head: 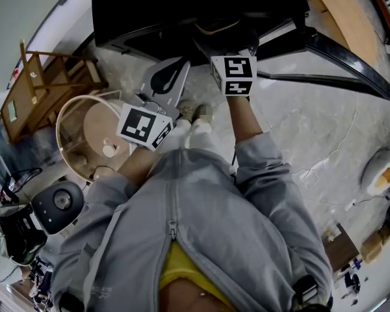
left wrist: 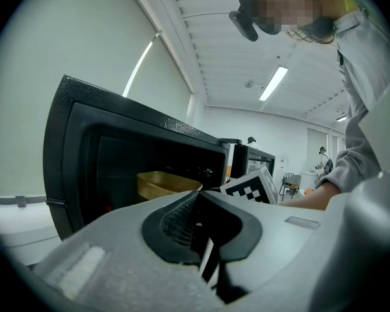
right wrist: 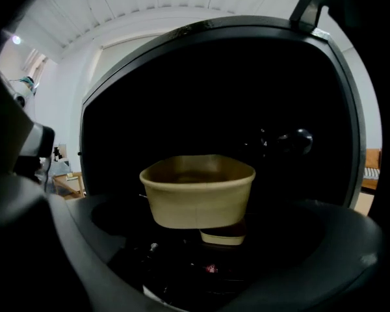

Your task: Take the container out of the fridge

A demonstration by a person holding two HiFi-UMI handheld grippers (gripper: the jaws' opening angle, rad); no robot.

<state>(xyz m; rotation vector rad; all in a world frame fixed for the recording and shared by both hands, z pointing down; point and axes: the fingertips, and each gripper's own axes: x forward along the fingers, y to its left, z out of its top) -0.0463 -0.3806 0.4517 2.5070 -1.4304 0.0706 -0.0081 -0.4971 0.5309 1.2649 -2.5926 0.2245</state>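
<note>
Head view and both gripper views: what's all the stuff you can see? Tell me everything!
fridge: one, black, door open, top of the head view
container: one, tan, inside the fridge, between the jaws of the right gripper
wooden stool: one, brown, floor at left (may be a chair)
round stand: one, white rim, beside the wooden stool
round device: one, black, floor at lower left
floor: pale marble pattern
jacket: one, grey, on the person
left gripper: one, grey, jaws together, outside the fridge
right gripper: one, grey, jaws apart, reaches into the fridge
</note>
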